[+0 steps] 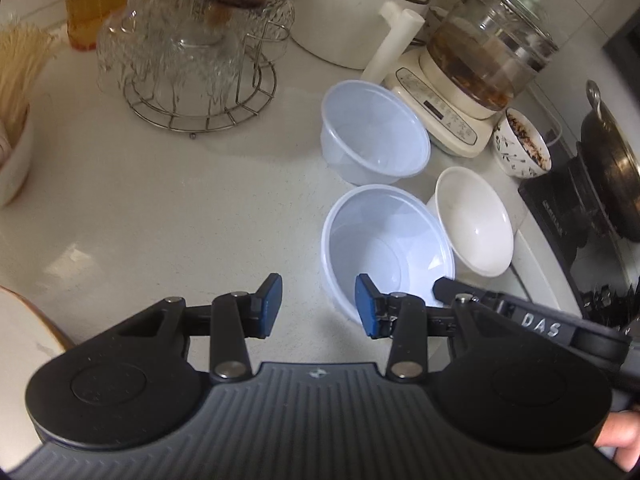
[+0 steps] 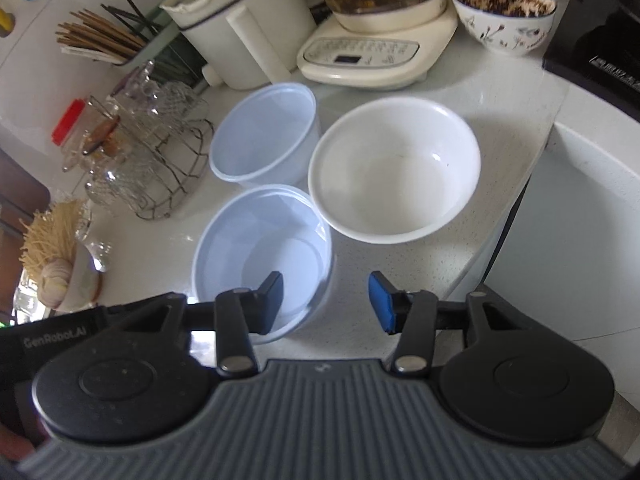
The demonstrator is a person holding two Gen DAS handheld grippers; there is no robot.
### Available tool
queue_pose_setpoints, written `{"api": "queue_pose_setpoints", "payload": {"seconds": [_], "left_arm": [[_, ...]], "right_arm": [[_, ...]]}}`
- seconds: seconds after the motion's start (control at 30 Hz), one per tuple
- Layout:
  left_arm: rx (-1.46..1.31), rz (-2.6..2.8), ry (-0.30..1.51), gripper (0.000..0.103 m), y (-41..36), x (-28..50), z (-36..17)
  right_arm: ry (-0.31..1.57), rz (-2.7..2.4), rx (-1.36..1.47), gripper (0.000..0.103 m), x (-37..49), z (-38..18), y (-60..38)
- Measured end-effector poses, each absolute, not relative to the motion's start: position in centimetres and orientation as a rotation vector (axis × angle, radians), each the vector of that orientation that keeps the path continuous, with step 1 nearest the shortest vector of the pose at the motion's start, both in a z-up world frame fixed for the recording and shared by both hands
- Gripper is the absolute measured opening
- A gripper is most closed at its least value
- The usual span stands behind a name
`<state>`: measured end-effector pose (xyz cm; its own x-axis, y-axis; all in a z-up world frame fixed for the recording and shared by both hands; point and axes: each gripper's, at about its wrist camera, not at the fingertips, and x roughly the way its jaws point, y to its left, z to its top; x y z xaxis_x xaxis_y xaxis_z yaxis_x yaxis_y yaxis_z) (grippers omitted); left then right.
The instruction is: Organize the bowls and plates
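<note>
Two translucent plastic bowls and a white ceramic bowl stand on the pale counter. The near plastic bowl (image 1: 386, 240) (image 2: 262, 256) lies just ahead of both grippers. The far plastic bowl (image 1: 374, 132) (image 2: 266, 134) stands behind it. The white bowl (image 1: 474, 220) (image 2: 394, 170) is to their right. My left gripper (image 1: 319, 306) is open and empty, its right finger at the near bowl's rim. My right gripper (image 2: 326, 302) is open and empty, straddling that bowl's right rim. The right gripper's finger (image 1: 448, 286) shows in the left wrist view.
A wire rack of glassware (image 1: 192, 56) (image 2: 148, 152), a white kettle (image 1: 360, 12) (image 2: 244, 28), a tea maker (image 1: 472, 76) (image 2: 380, 20) and a patterned bowl of food scraps (image 1: 520, 144) (image 2: 504, 12) line the back. A wok on a stove (image 1: 608, 168) is right. The counter edge (image 2: 508, 208) drops right.
</note>
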<state>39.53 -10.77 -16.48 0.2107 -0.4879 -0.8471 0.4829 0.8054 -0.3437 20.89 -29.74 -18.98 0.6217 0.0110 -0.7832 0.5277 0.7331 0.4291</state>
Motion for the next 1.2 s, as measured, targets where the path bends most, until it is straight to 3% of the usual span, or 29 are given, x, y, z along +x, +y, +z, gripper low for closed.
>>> {"api": "queue_pose_setpoints", "payload": {"seconds": [0.13, 0.3, 0.37, 0.47, 1.2], "left_arm": [[-0.023, -0.675, 1.192, 0.044, -11.8, 40.0, -17.4], [-0.014, -0.674, 1.202, 0.033, -12.8, 40.2, -18.1], [-0.017, -0.67, 1.207, 0.022, -13.0, 40.3, -18.4], [-0.022, -0.674, 1.203, 0.014, -12.9, 40.4, -18.7], [-0.06, -0.511, 1.118, 0.013, -6.1, 38.5, -15.6]], "right_arm": [[0.878, -0.319, 0.717, 0.037, 21.5, -19.7, -30.0], [0.895, -0.277, 0.712, 0.031, 22.1, -20.2, -29.8], [0.902, -0.275, 0.715, 0.028, 22.2, -20.3, -29.9], [0.907, -0.245, 0.702, 0.024, 22.5, -20.3, -29.8], [0.927, -0.013, 0.55, 0.022, 25.5, -18.2, -25.4]]}}
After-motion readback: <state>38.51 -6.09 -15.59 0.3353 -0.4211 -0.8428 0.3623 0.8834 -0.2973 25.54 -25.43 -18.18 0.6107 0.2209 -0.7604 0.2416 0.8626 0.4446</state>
